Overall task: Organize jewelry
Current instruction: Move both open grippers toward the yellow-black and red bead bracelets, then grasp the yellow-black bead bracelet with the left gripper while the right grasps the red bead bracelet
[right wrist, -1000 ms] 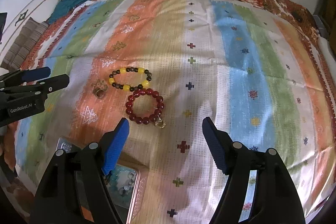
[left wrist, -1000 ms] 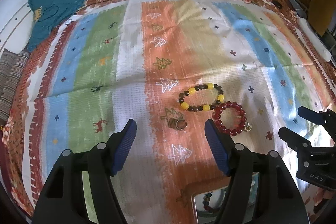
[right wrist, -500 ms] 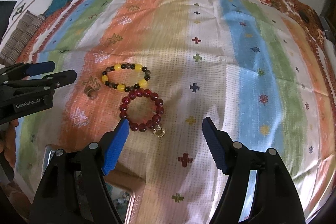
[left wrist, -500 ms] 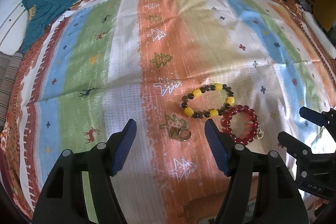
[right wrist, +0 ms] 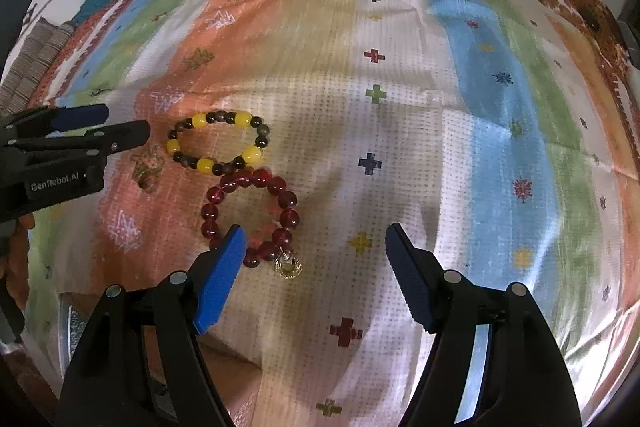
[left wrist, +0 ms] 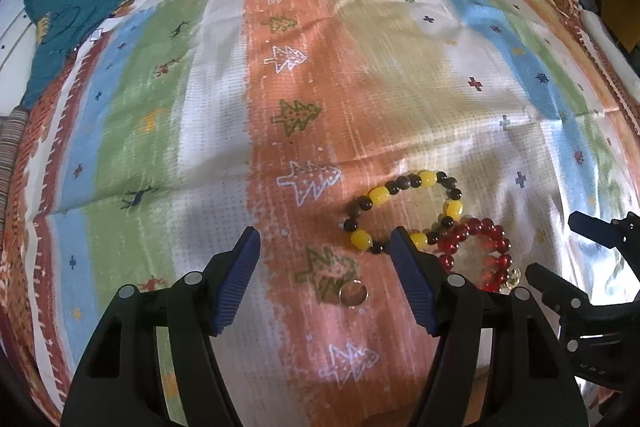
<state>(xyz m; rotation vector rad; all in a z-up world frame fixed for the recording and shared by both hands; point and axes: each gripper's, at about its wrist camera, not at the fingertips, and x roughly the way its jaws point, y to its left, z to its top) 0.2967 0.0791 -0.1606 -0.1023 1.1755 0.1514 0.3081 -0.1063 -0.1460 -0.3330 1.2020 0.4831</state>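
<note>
A yellow-and-dark bead bracelet [left wrist: 404, 211] [right wrist: 218, 143] lies on the striped cloth. A red bead bracelet [left wrist: 478, 251] [right wrist: 252, 215] with a gold charm [right wrist: 288, 265] touches it. A small metal ring [left wrist: 353, 294] [right wrist: 146, 183] lies on the orange stripe. My left gripper [left wrist: 324, 281] is open and empty, low over the cloth, with the ring between its fingers. My right gripper [right wrist: 314, 273] is open and empty, its left finger over the red bracelet's near edge. Each gripper shows in the other's view, the right [left wrist: 560, 247] and the left [right wrist: 116, 131].
The striped cloth [right wrist: 440, 107] covers a bed. A teal garment [left wrist: 76, 11] lies at the far left corner, with cables near the far edge. A metal-rimmed box edge [right wrist: 70, 323] shows at the near left in the right wrist view.
Both grippers have moved forward and lower toward the jewelry. The ring now sits between my left fingers, and the red bracelet has come up to my right gripper's left finger. Both stay open.
</note>
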